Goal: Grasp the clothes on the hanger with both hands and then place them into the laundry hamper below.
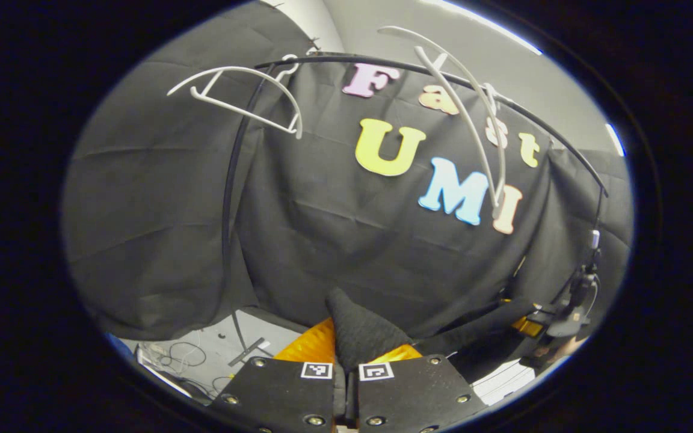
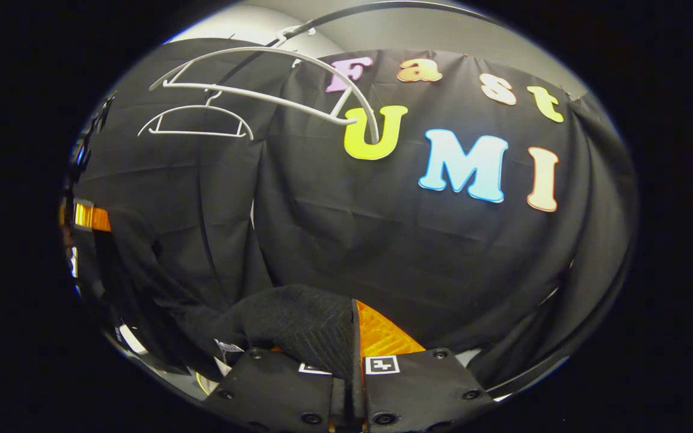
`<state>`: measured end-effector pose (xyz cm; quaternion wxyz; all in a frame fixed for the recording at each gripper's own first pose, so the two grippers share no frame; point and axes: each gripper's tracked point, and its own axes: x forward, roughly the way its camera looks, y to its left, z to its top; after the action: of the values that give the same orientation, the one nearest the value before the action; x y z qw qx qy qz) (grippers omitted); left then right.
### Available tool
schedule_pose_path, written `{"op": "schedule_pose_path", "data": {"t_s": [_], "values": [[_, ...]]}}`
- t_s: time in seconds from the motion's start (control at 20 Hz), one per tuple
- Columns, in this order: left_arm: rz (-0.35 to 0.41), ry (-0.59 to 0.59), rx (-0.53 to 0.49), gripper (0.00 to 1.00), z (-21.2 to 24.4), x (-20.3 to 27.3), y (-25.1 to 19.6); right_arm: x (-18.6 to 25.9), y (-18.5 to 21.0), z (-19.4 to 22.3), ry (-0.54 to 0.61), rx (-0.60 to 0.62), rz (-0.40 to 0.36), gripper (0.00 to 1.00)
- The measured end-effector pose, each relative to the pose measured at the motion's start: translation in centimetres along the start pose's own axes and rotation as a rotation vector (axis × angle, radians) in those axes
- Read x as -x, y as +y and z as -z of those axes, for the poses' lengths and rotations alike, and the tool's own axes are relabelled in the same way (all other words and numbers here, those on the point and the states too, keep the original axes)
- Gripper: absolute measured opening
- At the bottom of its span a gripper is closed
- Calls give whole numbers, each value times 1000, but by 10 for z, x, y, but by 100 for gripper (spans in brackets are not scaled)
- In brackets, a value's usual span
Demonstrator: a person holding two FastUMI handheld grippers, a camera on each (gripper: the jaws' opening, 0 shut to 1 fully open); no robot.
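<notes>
A black knit garment [image 1: 358, 331] stands up between my left gripper's [image 1: 349, 346] fingers, which are shut on it. From there it stretches right to my right gripper [image 1: 536, 328], held by a hand. In the right gripper view the same garment [image 2: 298, 319] lies over the left finger and is pinched by my right gripper [image 2: 355, 328], shut on it. It trails off left toward my left gripper [image 2: 91, 216]. Two bare white hangers [image 1: 232, 68] [image 1: 495, 204] hang on the black rail [image 1: 382, 60] above; both hangers [image 2: 262, 101] [image 2: 202, 107] are also in the right gripper view.
The rail's black upright [image 1: 226, 198] runs down the left side in front of the cloth wall. Grey floor with loose cables [image 1: 190, 355] lies at lower left. A pale surface [image 1: 503, 379] sits low on the right, under the stretched garment.
</notes>
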<state>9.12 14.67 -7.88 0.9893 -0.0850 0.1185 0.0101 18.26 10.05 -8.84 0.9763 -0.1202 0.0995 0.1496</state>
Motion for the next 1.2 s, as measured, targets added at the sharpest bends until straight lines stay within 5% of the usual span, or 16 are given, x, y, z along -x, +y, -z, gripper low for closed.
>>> {"op": "schedule_pose_path", "data": {"t_s": [0.4, 1.1, 1.15, 1.2], "values": [[168, 162, -88, 0, 74, -18, 0, 29, 56, 63, 160, -165, 92, 9], [157, 418, -250, 1, 207, -57, 14, 7, 100, 192, 529, -287, 109, 10], [154, 430, -248, 7, 212, -62, 17, 6, 100, 198, 543, -311, 118, 10], [156, 439, -250, 1, 216, -65, 17, 4, 102, 203, 560, -335, 121, 10]]}}
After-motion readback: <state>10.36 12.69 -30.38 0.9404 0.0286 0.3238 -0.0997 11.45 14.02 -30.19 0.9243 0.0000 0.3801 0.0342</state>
